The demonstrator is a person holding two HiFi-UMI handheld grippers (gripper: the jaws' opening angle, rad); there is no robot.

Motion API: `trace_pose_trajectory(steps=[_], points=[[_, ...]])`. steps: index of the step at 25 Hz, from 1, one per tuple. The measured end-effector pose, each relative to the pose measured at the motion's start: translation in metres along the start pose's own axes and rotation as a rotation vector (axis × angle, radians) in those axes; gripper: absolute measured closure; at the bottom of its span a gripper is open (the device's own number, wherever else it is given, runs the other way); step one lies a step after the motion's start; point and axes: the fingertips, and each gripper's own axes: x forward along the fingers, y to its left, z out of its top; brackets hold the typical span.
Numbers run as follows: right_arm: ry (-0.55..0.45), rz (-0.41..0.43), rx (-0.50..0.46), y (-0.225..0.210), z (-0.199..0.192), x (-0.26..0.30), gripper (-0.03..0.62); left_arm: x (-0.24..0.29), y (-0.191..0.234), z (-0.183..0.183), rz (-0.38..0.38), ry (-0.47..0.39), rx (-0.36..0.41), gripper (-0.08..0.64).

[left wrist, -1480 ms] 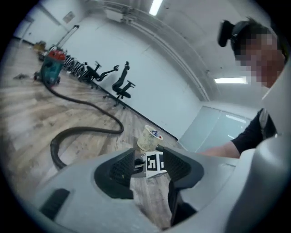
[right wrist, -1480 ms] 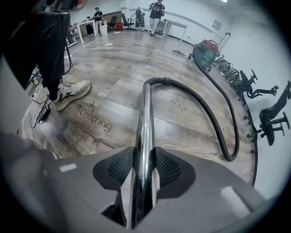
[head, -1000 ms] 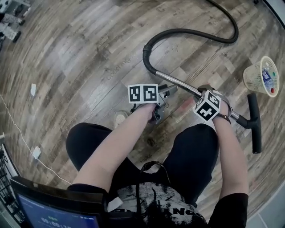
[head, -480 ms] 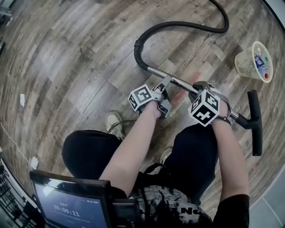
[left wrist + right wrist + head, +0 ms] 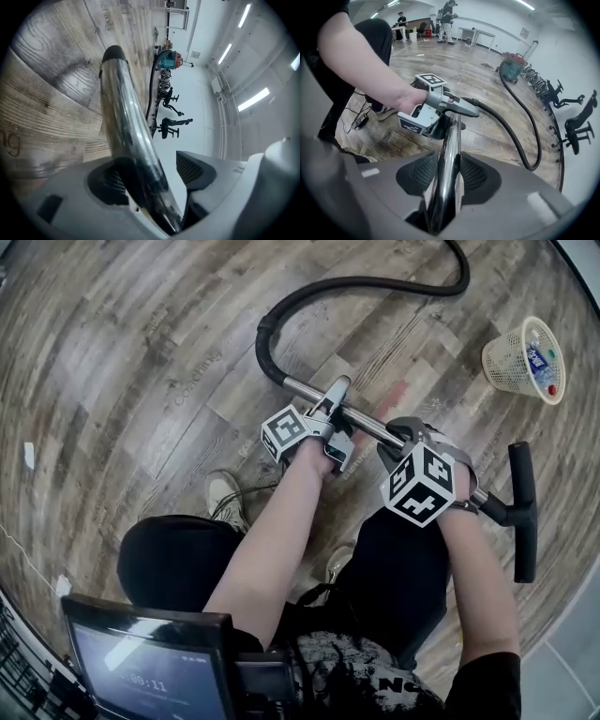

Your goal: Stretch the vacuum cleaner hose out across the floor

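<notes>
Right gripper [image 5: 448, 171] clamps chrome wand [image 5: 452, 140]; floor lettering [image 5: 192, 378] reads "Coaching"

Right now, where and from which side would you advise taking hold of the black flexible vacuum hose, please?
I'd take the black flexible vacuum hose at its stiff-looking black cuff, beside the shiny metal tube. Come from above, fingers straddling it crosswise: it is round and narrow there, and the curved loop beyond would probably flex.

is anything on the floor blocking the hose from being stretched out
Nothing visible does: the floor beside the hose is bare wood. The basket stands off to the right, apart from it.
</notes>
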Motion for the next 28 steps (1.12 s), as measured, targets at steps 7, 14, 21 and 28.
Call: trace_pose_trajectory(steps=[7,14,21,28], points=[[-0.054,0.029,0.007,0.005,0.011,-0.008,0.436,0.002,-0.034,0.013,-0.159,-0.076,-0.14,0.478],[-0.086,-0.02,0.036,-0.006,0.011,-0.016,0.428,0.013,-0.09,0.01,-0.234,-0.057,0.022,0.492],[-0.074,-0.066,0.049,-0.012,0.01,-0.018,0.4,0.015,-0.104,0.008,-0.163,-0.039,0.213,0.492],[-0.05,-0.066,0.096,-0.009,0.007,-0.009,0.346,0.015,-0.121,0.002,-0.162,-0.008,0.294,0.492]])
